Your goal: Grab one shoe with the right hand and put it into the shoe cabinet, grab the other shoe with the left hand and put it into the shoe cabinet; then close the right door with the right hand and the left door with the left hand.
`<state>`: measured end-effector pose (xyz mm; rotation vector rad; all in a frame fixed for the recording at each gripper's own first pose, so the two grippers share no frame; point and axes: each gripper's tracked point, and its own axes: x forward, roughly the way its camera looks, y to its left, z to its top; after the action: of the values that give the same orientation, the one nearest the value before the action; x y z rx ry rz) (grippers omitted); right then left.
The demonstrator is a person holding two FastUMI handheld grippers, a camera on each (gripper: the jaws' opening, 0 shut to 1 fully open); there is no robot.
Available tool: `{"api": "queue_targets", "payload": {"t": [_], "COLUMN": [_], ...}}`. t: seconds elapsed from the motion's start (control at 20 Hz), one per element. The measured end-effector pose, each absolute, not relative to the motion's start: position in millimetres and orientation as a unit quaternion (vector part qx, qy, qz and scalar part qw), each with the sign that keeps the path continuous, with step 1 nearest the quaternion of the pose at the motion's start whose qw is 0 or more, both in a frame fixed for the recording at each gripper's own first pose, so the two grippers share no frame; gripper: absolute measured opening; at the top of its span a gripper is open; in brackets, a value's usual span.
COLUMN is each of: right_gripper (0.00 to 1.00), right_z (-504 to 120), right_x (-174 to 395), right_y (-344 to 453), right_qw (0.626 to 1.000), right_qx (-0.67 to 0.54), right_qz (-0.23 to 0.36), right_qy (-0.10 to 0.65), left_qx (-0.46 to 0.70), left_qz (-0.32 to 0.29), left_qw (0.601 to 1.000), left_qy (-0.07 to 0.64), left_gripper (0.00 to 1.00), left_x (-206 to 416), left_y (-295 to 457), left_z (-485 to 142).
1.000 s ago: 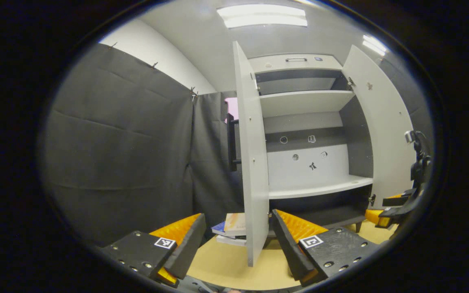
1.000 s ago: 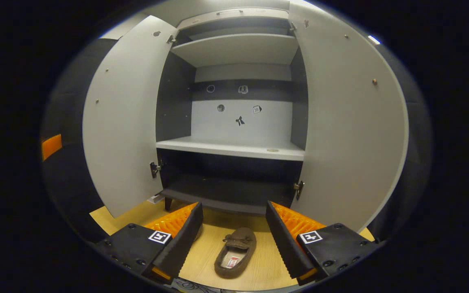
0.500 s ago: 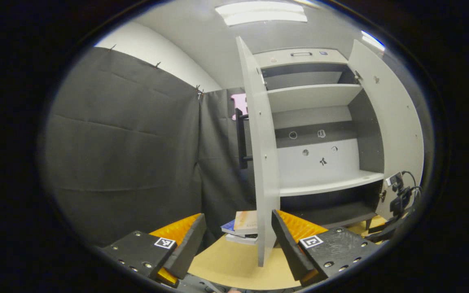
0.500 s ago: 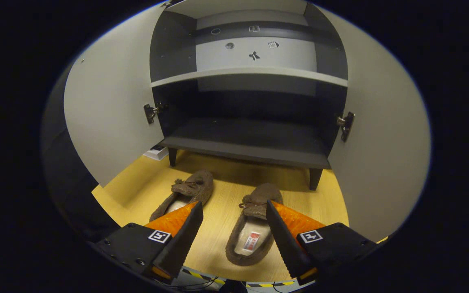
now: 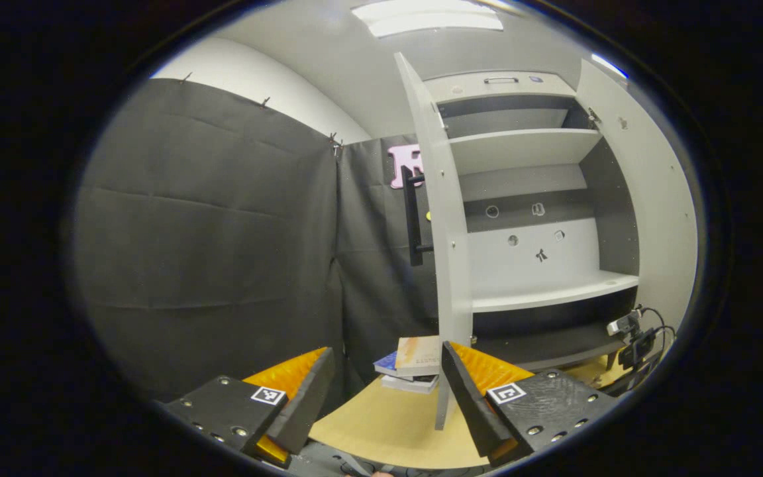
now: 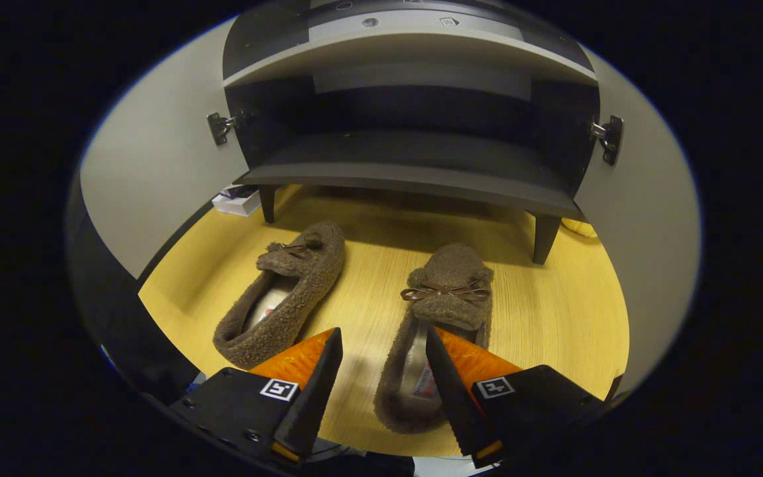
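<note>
Two brown fuzzy slippers lie on the wooden floor in front of the shoe cabinet (image 6: 414, 175). In the right gripper view the left slipper (image 6: 285, 291) sits apart to the left. My right gripper (image 6: 380, 371) is open and low over the right slipper (image 6: 444, 298); its left side wall lies between the fingers, with one finger over the slipper's inside. In the left gripper view my left gripper (image 5: 385, 384) is open with nothing between its fingers, facing the edge of the cabinet's open left door (image 5: 448, 218). The right door (image 5: 660, 192) stands open too.
A small stack of books (image 5: 411, 364) lies on the floor beside the left door. Black cloth walls (image 5: 203, 232) close in the left side. The cabinet's dark bottom shelf (image 6: 414, 156) and pale middle shelf (image 5: 547, 295) hold nothing. The other gripper's gear (image 5: 633, 331) shows at far right.
My right gripper has tilted down and dropped towards the right slipper, which now reaches between its fingers. My left gripper has drifted left, so the cabinet sits further right in its view.
</note>
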<state>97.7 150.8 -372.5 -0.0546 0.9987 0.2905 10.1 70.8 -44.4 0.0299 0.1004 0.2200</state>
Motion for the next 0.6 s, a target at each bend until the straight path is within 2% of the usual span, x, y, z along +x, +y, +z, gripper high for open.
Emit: {"api": "queue_targets", "payload": {"t": [0.2,0.3,0.4,0.45,0.55,0.6], "right_gripper": [0.82,0.51,0.39,0.47,0.15,0.15], "right_z": [-395.2,-405.8,-407.1,-417.0,-408.6,-409.2], "right_x": [105.2,104.1,105.7,105.6,112.4,111.3], "right_y": [146.3,145.8,146.2,136.0,137.2,136.9], "right_qw": [0.857,0.848,0.843,0.843,0.841,0.844], "right_qx": [-0.041,-0.048,-0.064,-0.093,-0.098,-0.085], "right_qz": [0.116,0.110,0.119,0.111,0.122,0.113], "right_qy": [0.500,0.516,0.521,0.518,0.519,0.518], "left_qx": [0.015,0.015,0.016,0.017,0.015,0.013], "left_qz": [0.115,0.115,0.115,0.115,0.114,0.113], "left_qw": [0.992,0.992,0.992,0.992,0.992,0.992], "left_qy": [0.052,0.052,0.053,0.053,0.052,0.051], "left_gripper": [0.94,0.94,0.94,0.94,0.94,0.94], "left_x": [11.0,9.7,8.4,6.6,5.1,6.3], "left_y": [72.8,73.0,73.8,73.4,72.6,71.9], "left_z": [-46.2,-45.5,-46.1,-46.4,-45.7,-44.0]}}
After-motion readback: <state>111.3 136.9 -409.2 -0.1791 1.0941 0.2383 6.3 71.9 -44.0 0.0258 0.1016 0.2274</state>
